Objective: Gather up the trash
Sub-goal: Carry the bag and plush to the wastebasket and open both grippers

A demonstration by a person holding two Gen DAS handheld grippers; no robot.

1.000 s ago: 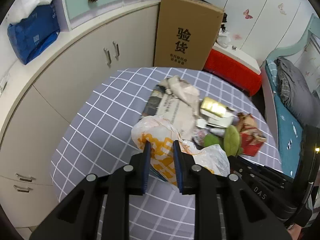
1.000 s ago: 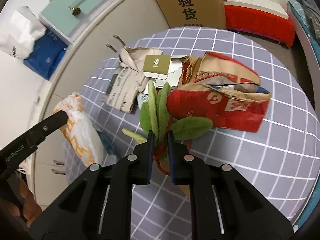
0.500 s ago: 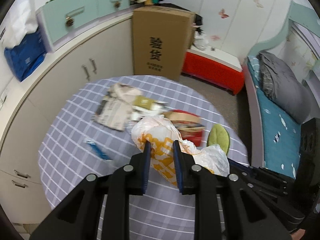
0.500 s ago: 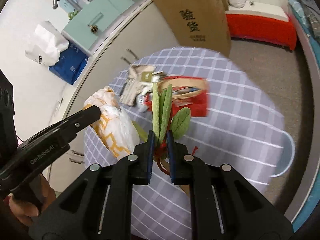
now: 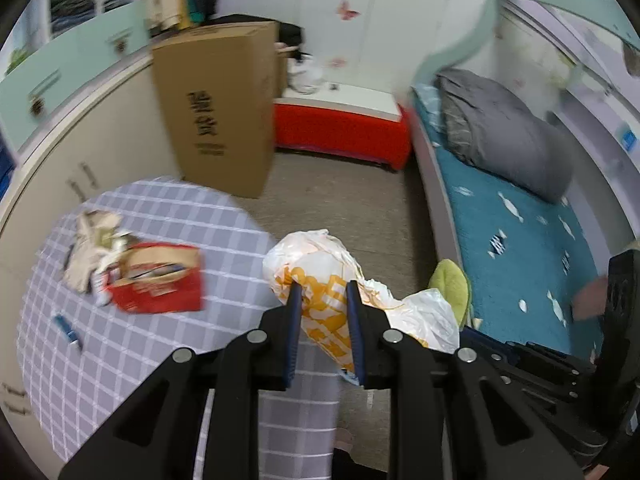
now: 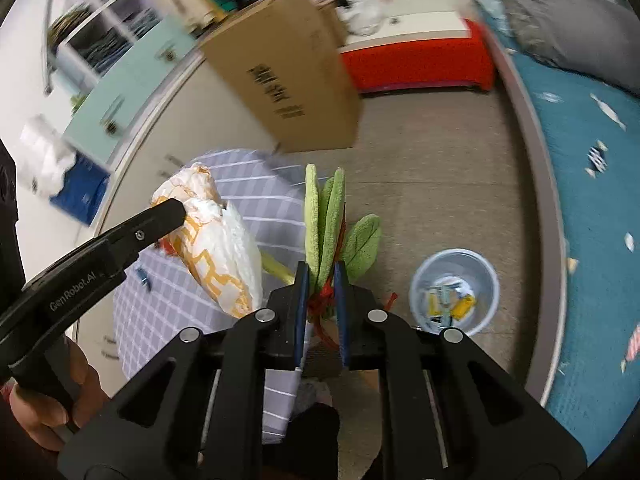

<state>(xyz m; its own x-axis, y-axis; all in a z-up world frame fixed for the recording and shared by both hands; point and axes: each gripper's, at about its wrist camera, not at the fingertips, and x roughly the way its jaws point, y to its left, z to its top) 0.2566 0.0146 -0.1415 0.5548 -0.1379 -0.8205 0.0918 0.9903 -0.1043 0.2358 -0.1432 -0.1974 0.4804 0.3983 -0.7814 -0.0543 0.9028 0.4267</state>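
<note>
Landmark: round table with grey-lilac checked cloth (image 5: 132,364). Room first: beige floor (image 5: 352,200) beyond the table's far edge; a bed with a teal fish-print cover (image 5: 520,248) runs along the side of the floor away from the table, a grey bundle of bedding (image 5: 500,136) at its far end. A long beige cabinet run with mint-green drawers above (image 5: 100,128) curves behind the table on the opposite side. A tall brown cardboard box with printed characters (image 5: 216,112) stands on the floor just beyond the table's far edge; a low red unit with a white top (image 5: 340,128) sits further back, beside the box. A pale translucent bin (image 6: 454,292) stands on the floor, off the table toward the bed, with yellow and white scraps in it. On the table: a torn red paper bag (image 5: 156,284), crumpled brown paper (image 5: 92,240) touching its far side, a small blue item (image 5: 68,330) nearer the edge. Left gripper (image 5: 322,308): jaws narrow, clamped on a white plastic bag with orange print (image 5: 320,280), held over the table's bed-side edge. Right gripper (image 6: 320,292): jaws fully closed on the red-tied stem of a green fabric leaf sprig (image 6: 324,216), held off the table, between it and the bin. A hand (image 6: 48,392) grips the left tool's handle. Background motion-blurred.
</note>
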